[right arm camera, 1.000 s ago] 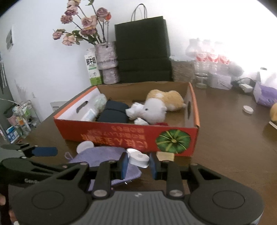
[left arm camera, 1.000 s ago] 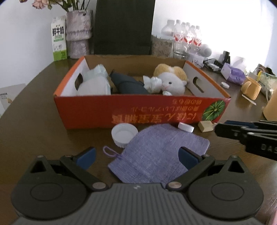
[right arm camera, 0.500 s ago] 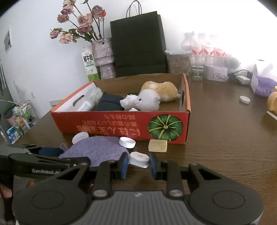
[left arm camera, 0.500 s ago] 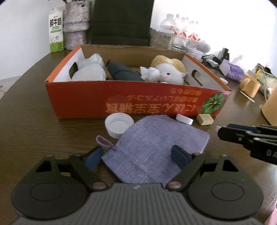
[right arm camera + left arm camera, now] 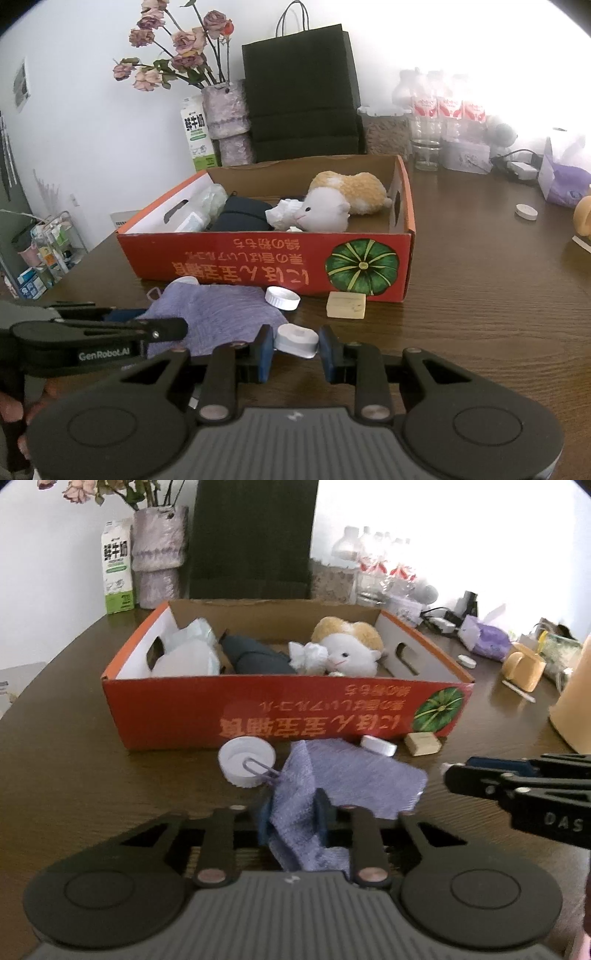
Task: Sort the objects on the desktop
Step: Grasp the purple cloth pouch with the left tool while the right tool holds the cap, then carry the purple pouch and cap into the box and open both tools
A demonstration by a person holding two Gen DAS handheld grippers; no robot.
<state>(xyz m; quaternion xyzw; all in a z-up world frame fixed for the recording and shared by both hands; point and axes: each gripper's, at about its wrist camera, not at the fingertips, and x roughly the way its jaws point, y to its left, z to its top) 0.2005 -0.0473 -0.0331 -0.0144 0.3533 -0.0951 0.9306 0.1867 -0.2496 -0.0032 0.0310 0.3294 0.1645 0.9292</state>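
The left gripper (image 5: 291, 821) had just been closing and now pinched the woven lilac cloth (image 5: 343, 779), bunching its near edge into folds — a second earlier the cloth lay flat between wide-open jaws. The cloth sat on the dark wood-grain worktop (image 5: 498, 295) before the orange cardboard box (image 5: 266, 262), its loop over a round white lid (image 5: 245, 760). The right gripper (image 5: 295, 349) was clenched on a small white cap (image 5: 297, 339) — unchanged.
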